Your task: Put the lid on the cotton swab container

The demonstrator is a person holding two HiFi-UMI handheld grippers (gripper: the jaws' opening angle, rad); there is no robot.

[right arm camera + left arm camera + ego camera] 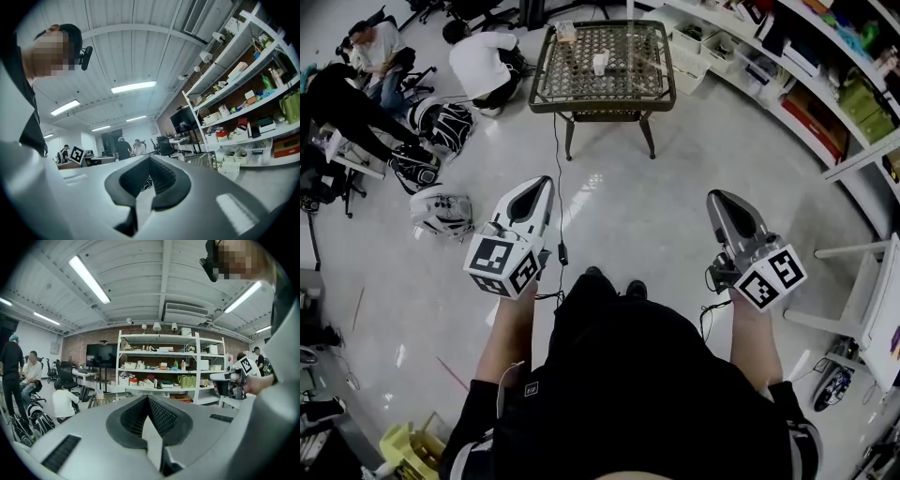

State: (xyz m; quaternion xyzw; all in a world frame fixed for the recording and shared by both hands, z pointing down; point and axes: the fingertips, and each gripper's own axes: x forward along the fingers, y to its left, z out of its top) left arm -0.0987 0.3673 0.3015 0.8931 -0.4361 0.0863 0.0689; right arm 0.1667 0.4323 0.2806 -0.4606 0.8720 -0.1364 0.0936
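Two grippers are held out at waist height by the person standing on the bare floor. The left gripper (546, 181) and the right gripper (714, 195) both point forward and a little upward. Each one's own view shows its jaws pressed together at the tip with nothing between them, so both are clenched and empty.

Beyond them is open floor, with a thin black cable (557, 159) trailing toward the table. The table (602, 106) has a mesh top and stands well apart from both grippers, straight ahead and slightly to the person's left. On its top is a small white object (599, 64), most likely the cotton swab container. It seems to stand upright, though it is too small to be sure. I cannot pick out the lid from here.

The container lies ahead of both tips, closer in line with the left gripper than the right. So the left looks the nearer one, and the person must walk up before either can reach.

Past the table, people sit at the left (485, 62), and stocked shelves (806, 84) run along the right.
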